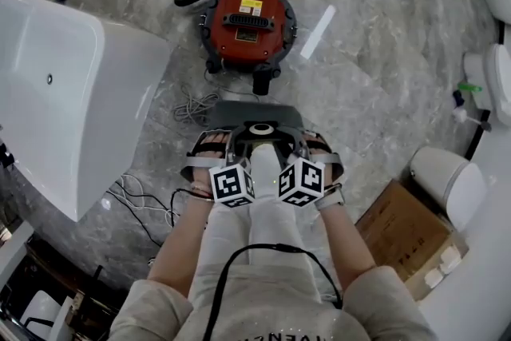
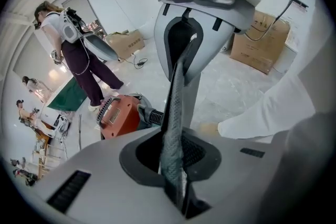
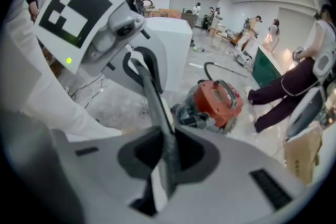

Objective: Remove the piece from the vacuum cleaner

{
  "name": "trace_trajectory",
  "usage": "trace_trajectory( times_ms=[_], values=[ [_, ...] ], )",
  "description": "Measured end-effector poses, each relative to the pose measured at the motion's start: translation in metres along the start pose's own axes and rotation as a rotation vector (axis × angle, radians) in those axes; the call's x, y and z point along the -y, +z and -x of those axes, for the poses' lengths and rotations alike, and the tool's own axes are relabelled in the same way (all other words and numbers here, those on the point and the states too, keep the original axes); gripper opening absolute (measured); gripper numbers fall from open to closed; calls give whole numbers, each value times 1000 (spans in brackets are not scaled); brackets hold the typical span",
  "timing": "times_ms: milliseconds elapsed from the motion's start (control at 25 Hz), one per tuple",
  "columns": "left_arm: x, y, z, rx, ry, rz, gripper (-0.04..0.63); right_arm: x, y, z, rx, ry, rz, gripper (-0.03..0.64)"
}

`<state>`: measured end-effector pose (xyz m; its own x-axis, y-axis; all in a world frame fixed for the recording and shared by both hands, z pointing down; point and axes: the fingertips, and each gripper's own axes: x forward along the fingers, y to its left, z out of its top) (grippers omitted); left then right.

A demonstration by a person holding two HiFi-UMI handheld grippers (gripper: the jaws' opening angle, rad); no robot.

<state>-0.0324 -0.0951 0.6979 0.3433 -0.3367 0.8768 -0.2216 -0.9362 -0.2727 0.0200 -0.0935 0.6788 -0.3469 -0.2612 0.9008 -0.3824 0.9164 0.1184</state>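
Head view: gray piece (image 1: 257, 116) held between both grippers, with the red vacuum cleaner (image 1: 247, 28) on the floor ahead and well apart.
The piece runs crosswise from the left gripper (image 1: 238, 141) to the right gripper (image 1: 286, 141), and neither hand is nearer. It looks already free of the vacuum cleaner. In each gripper view the jaws are pressed nearly together, pinching the piece's thin edge, which leads straight to the opposite gripper.
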Motion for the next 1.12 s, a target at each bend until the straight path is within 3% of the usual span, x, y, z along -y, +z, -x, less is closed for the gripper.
trace_trajectory(
  times_ms=[800,960,1120],
  values=[
    [-20,61,134,88,-29,4,52,-1,53,142,91,23,-39,55],
    [-30,68,156,104,-36,34,52,3,67,162,125,36,-104,56],
    [-38,72,171,123,-39,53,52,6,78,176,123,30,-81,55]
  ],
)
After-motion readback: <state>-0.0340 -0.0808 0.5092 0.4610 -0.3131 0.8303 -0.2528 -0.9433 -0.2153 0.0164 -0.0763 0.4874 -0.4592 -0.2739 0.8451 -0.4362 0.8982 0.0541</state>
